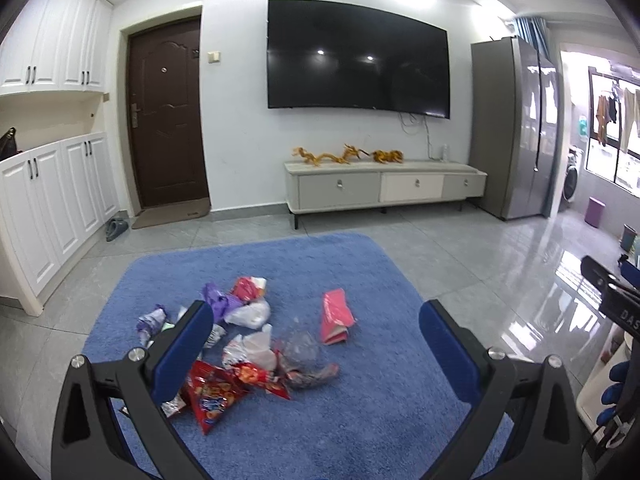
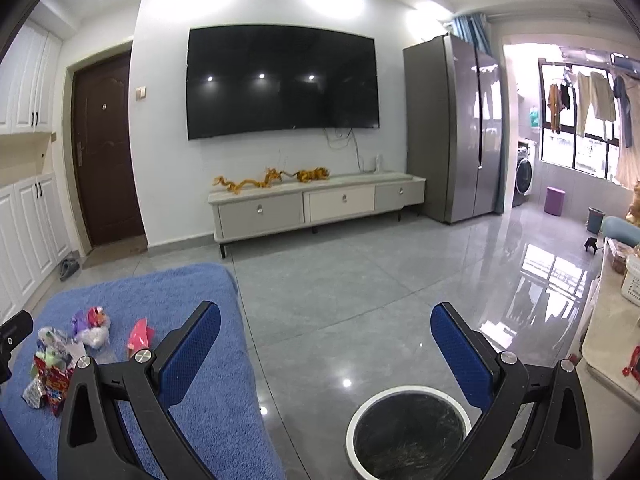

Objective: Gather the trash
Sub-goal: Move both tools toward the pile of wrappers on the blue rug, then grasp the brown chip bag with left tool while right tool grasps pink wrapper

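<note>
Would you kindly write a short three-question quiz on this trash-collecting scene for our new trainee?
1. True or false: the left gripper holds a wrapper.
2. The trash pile lies on: A) the blue rug B) the TV cabinet C) bare tile.
3. What stands on the floor below the right gripper?

Key
1. False; it is open and empty above the pile.
2. A
3. A round white-rimmed bin with a dark liner, off the rug.

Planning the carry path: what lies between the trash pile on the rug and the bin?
In the right wrist view, only blue rug and bare grey floor separate the trash pile from the bin.
</note>
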